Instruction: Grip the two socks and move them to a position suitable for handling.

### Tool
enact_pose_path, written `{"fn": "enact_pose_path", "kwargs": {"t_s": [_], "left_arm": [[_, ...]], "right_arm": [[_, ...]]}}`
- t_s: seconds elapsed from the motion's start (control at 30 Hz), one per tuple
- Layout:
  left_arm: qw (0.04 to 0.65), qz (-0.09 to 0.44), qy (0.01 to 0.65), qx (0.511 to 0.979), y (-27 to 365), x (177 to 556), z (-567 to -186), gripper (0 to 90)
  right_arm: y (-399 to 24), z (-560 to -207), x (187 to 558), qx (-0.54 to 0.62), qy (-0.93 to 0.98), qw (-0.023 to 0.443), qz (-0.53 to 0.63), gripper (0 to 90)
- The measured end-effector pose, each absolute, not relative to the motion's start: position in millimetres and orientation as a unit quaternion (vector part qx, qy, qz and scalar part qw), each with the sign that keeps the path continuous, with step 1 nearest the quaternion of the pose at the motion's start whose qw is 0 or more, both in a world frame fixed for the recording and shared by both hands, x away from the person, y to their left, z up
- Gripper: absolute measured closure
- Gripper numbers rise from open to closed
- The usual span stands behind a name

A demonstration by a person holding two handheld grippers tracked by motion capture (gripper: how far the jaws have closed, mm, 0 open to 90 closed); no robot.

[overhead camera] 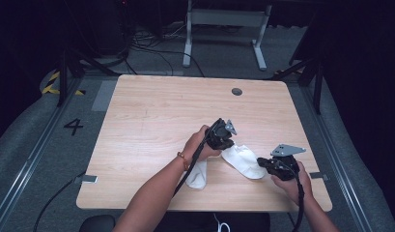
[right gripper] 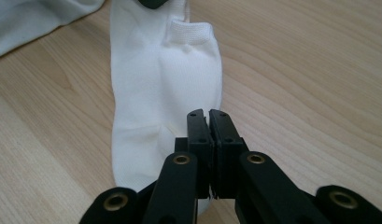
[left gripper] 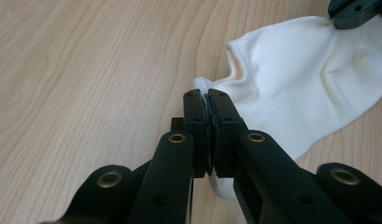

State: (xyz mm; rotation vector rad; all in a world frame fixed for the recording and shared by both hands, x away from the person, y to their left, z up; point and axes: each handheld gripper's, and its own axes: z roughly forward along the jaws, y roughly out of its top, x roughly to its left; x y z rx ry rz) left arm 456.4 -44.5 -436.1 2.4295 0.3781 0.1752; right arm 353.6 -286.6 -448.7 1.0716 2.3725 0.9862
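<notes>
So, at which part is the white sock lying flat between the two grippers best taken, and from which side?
Probably at its two ends, coming in low along the table. The sock lies flat and limp, so only thin edges give the fingers something to pinch. The left gripper is already shut on the cuff edge, and the right gripper is shut on the toe end.

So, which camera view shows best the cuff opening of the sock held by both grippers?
The left gripper view: the sock fills it, its cuff opening facing the camera. The right gripper view shows the sock lengthwise, cuff far away. In the high view the sock is small.
</notes>
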Motion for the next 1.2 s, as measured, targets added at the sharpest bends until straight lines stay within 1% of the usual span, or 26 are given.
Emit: {"fn": "enact_pose_path", "kwargs": {"t_s": [0.2,0.43,0.77,1.2], "left_arm": [[0.336,0.083,0.138,0.928,-44.8,457.3,-431.8,86.8],[0.341,0.082,0.129,0.927,-50.9,457.3,-429.3,86.5],[0.338,0.094,0.127,0.928,-54.2,456.7,-430.4,86.2],[0.338,0.087,0.128,0.928,-56.1,455.1,-435.2,86.2]], "right_arm": [[-286.8,-441.4,351.3,0.373,0.832,0.19,0.364,88.2],[-296.3,-436.6,352.2,0.384,0.821,0.205,0.37,88.3],[-299.1,-435.7,353.8,0.387,0.816,0.201,0.379,88.5],[-302.1,-435.9,350.8,0.385,0.816,0.207,0.379,88.5]]}}
